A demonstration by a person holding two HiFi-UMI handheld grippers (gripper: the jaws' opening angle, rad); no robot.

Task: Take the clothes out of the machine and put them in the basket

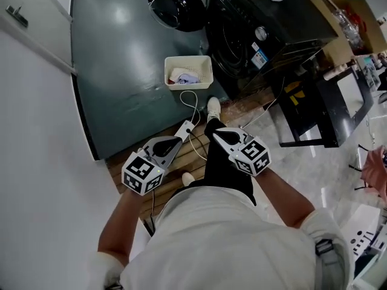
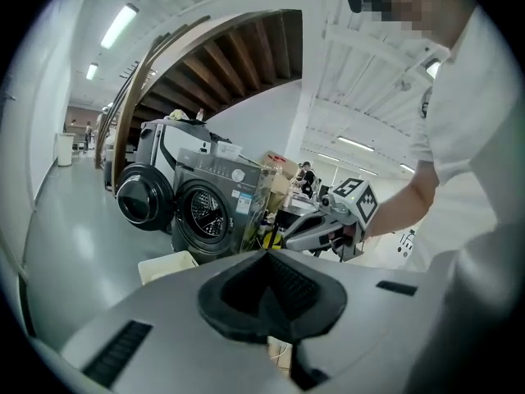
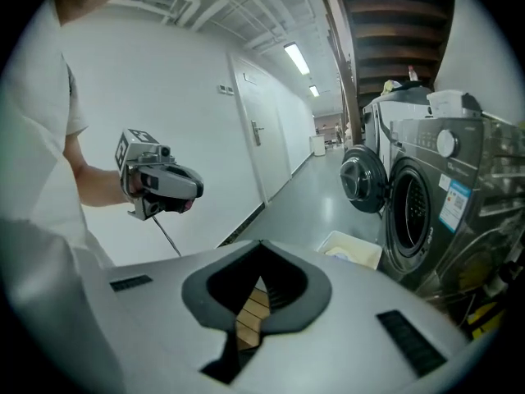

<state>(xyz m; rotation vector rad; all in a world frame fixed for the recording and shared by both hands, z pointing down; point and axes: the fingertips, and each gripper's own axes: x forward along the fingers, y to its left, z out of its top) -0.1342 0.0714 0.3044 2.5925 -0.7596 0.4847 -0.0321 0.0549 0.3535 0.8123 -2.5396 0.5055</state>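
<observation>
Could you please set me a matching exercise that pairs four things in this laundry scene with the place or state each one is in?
Things:
1. basket
2. machine door
3. left gripper
4. clothes

Places or states:
A. jaws shut, with nothing between them
B. swung open
C. lying in the basket
D. white, standing on the grey floor in front of the machine

Right pairs: 1-D, 2-B, 3-A, 4-C.
</observation>
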